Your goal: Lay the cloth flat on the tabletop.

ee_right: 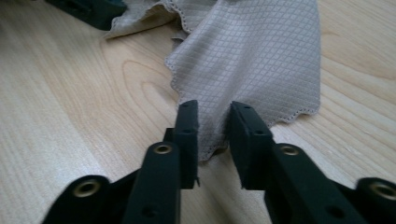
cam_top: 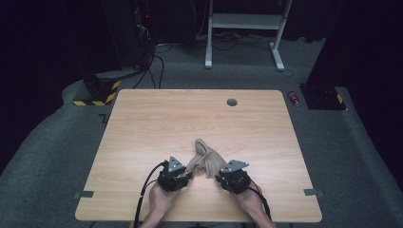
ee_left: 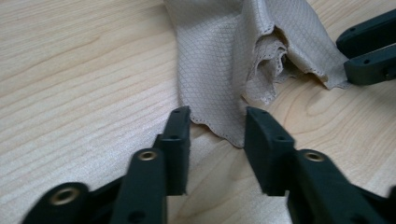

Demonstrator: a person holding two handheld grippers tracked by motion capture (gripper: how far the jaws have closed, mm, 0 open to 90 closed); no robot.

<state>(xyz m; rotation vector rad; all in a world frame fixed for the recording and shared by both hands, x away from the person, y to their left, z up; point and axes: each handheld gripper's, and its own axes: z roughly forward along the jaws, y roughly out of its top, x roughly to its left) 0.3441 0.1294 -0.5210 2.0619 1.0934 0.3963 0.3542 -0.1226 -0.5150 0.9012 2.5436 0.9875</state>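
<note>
**One cloth, two grippers, both at its near edge**

High view: one wooden table [cam_top: 142, 123] carries one beige cloth [cam_top: 205, 156], bunched into a ridge that runs from about 12 o'clock down to the near edge of the table's middle. Two hands come in from 6 o'clock, each with one gripper. The left gripper [cam_top: 186, 174] sits at the cloth's 7 o'clock corner, the right gripper [cam_top: 219, 176] at its 5 o'clock corner. From up here the jaws are too small to judge. One round hole [cam_top: 232, 102] lies in the tabletop at 12 o'clock, and one small red thing [cam_top: 294, 98] lies on the floor toward 2 o'clock.

Left gripper view: the left gripper [ee_left: 217, 120] has two black jaws spread, with the scalloped hem of the cloth [ee_left: 210, 79] lying between the tips. The pads stand clear of the fabric on both sides as far as the blur lets me tell. The other gripper's two jaws show at 2 o'clock, at the cloth's far flap.

Right gripper view: the right gripper [ee_right: 213, 114] has its two jaws set narrower, with a fold of the cloth [ee_right: 261, 56] running down between them; a gap remains, so no pinch yet. The other gripper shows at 11 o'clock.
</note>
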